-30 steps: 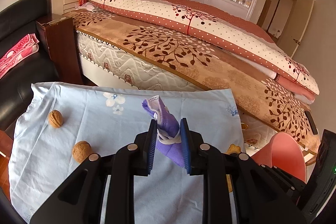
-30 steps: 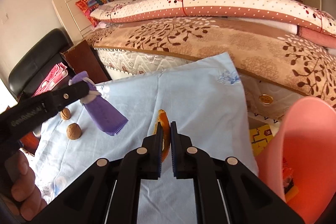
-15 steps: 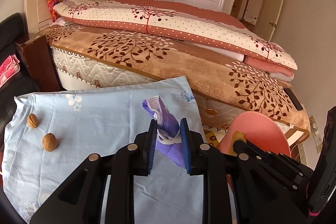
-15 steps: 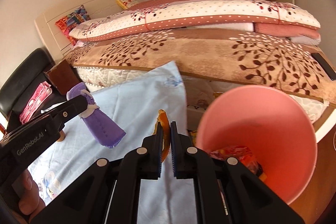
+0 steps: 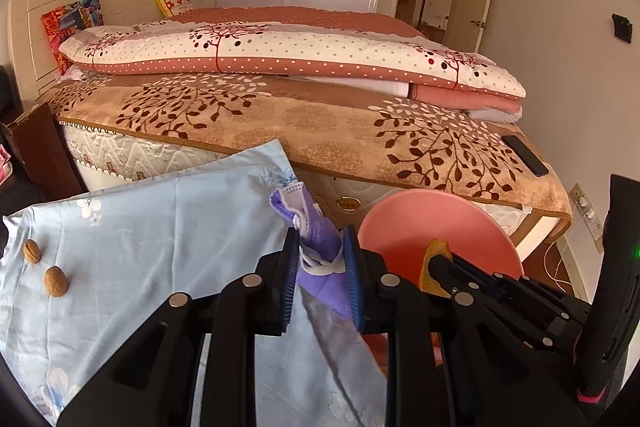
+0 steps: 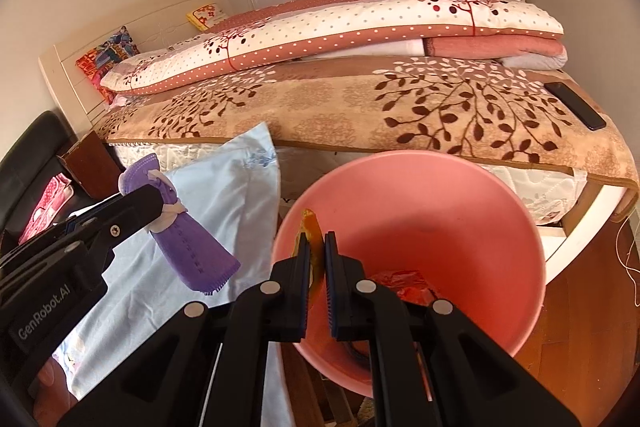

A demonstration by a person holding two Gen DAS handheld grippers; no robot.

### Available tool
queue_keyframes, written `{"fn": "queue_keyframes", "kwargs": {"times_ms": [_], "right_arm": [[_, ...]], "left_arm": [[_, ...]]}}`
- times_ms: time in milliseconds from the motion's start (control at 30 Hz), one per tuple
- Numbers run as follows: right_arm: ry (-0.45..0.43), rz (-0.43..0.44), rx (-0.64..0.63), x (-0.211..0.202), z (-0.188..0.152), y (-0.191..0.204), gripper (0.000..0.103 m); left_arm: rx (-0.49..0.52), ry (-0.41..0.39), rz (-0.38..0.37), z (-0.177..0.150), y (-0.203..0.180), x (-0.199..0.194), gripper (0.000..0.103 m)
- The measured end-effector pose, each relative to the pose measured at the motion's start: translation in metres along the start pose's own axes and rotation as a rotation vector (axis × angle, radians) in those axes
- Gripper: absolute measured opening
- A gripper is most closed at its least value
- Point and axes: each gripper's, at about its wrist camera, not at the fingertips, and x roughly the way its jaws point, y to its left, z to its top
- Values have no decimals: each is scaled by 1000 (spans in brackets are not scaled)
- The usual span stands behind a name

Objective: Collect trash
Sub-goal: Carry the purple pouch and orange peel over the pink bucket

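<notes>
My left gripper (image 5: 322,253) is shut on a folded purple face mask (image 5: 316,239) and holds it over the right edge of the light blue cloth (image 5: 160,227). The mask also shows in the right wrist view (image 6: 192,251). My right gripper (image 6: 317,251) is shut on an orange peel (image 6: 314,231) and holds it over the left rim of the pink bin (image 6: 440,211). The bin (image 5: 436,223) holds red wrapper trash (image 6: 404,285). Two walnuts (image 5: 54,281) lie on the cloth at the left.
A bed with a brown leaf-patterned blanket (image 5: 360,123) and a folded quilt stands behind. A black phone (image 5: 526,155) lies on its right corner. A black sofa (image 6: 24,155) is at the left. White cables lie on the wooden floor at the right.
Both grippers have swung right with their loads. The right gripper with the peel has come over the pink bin's rim; the left gripper with the mask has neared the cloth's right edge.
</notes>
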Motion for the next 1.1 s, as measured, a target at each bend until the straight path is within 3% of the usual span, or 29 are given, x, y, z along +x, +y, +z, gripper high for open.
{"fn": "queue_keyframes", "kwargs": {"times_ms": [433, 1100], "right_arm": [[-13, -66, 41, -5, -6, -41, 7], [18, -114, 81, 4, -17, -73, 7]], "left_arm": [[84, -18, -54, -6, -46, 10, 22], [164, -9, -90, -16, -81, 33, 22]]}}
